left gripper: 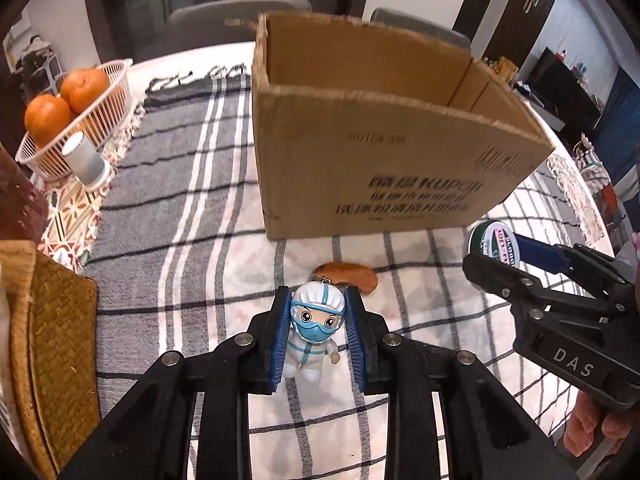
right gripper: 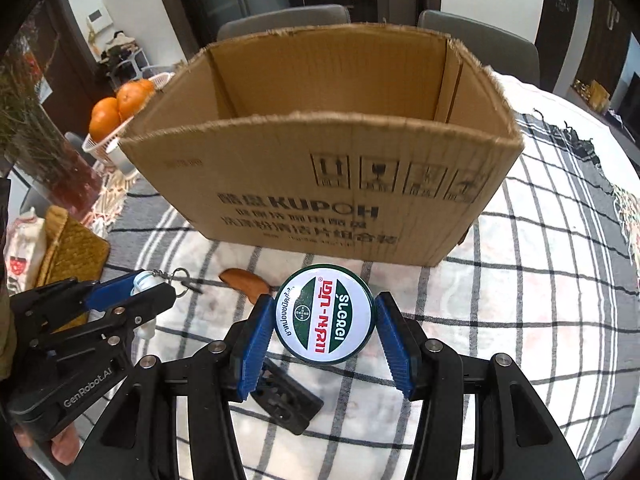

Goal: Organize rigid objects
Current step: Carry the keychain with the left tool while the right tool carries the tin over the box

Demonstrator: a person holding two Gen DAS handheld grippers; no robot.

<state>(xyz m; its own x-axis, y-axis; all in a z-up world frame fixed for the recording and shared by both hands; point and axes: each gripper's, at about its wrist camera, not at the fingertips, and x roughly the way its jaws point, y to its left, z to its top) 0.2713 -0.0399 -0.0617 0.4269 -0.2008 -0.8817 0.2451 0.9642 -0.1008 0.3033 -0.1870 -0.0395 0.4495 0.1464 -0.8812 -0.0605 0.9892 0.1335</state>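
Our left gripper (left gripper: 319, 334) is clamped on a small masked figurine (left gripper: 316, 328), our right gripper (right gripper: 324, 330) on a round tin (right gripper: 324, 314), both held above the checked tablecloth (right gripper: 520, 300). We judge both are mid-carry; next each must clear the near wall of the open cardboard box (right gripper: 320, 184) just ahead, then release inside.

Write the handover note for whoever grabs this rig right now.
Left claw: shut on the masked figurine keychain, held off the cloth.
Right claw: shut on the round tin, also lifted.
Cardboard box: open-topped, straight ahead; what shows of its inside is bare.
On the checked tablecloth remain a brown wooden piece near the box and a black clip-like part.
Left to do: probably drop both held items into the box, then collect the rest.
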